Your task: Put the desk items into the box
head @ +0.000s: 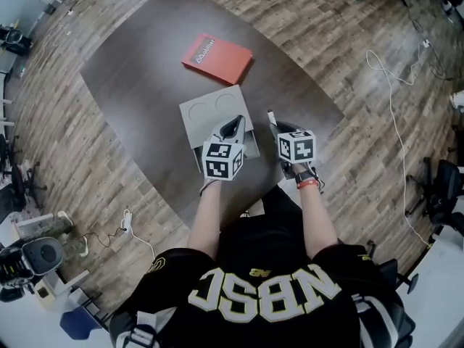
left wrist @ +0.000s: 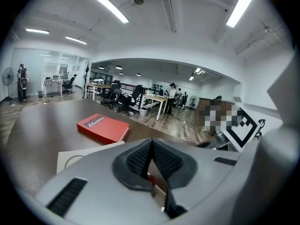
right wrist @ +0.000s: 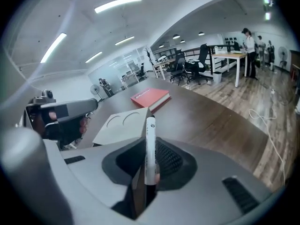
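A white marker pen (right wrist: 150, 144) stands upright between the pads of my right gripper (right wrist: 149, 165), which is shut on it; in the head view the marker (head: 272, 118) pokes forward from that gripper (head: 275, 125), just right of the box. The grey cardboard box (head: 214, 111) lies near the table's front edge, its flap with two round imprints (left wrist: 75, 158) facing up. My left gripper (head: 235, 122) hovers over the box's near right part with its pads (left wrist: 140, 158) meeting at the tips and nothing gripped. A red book (head: 216, 58) lies flat beyond the box.
The dark oval table (head: 145, 85) reaches far to the left and back. The left gripper (right wrist: 61, 111) shows at the left of the right gripper view. Office desks, chairs and a standing person (right wrist: 248, 43) are far off. A white cable (head: 395, 122) runs along the floor on the right.
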Tool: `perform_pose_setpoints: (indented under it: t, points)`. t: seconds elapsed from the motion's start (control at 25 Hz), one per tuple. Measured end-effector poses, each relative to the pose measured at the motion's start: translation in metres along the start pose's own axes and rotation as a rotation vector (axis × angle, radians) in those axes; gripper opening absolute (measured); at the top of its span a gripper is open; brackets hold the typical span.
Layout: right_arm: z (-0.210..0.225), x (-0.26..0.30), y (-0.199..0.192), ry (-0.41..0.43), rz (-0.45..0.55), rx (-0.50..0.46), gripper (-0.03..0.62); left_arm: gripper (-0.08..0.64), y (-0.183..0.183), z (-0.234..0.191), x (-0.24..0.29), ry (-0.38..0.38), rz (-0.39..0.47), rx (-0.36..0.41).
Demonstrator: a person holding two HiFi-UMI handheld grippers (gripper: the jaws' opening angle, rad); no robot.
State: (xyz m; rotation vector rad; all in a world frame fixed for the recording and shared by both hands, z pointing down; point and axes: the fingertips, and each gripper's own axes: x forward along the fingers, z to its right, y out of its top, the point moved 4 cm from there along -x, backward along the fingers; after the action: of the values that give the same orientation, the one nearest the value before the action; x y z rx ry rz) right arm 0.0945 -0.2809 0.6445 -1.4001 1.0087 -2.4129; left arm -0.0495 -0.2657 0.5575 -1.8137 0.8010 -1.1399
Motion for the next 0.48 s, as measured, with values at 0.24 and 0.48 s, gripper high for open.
perform_pose_setpoints:
  t: [0.24,0.48]
  points:
    - [-0.039,0.007,0.023,0.071,-0.003,-0.087,0.077,0.012,0.001,-0.026,-0.027,0.087,0.025,-0.033]
    - [-0.078,0.023,0.027,0.165,-0.041,-0.177,0.077,0.012,-0.003,-0.052,-0.055,0.176,0.047,-0.072]
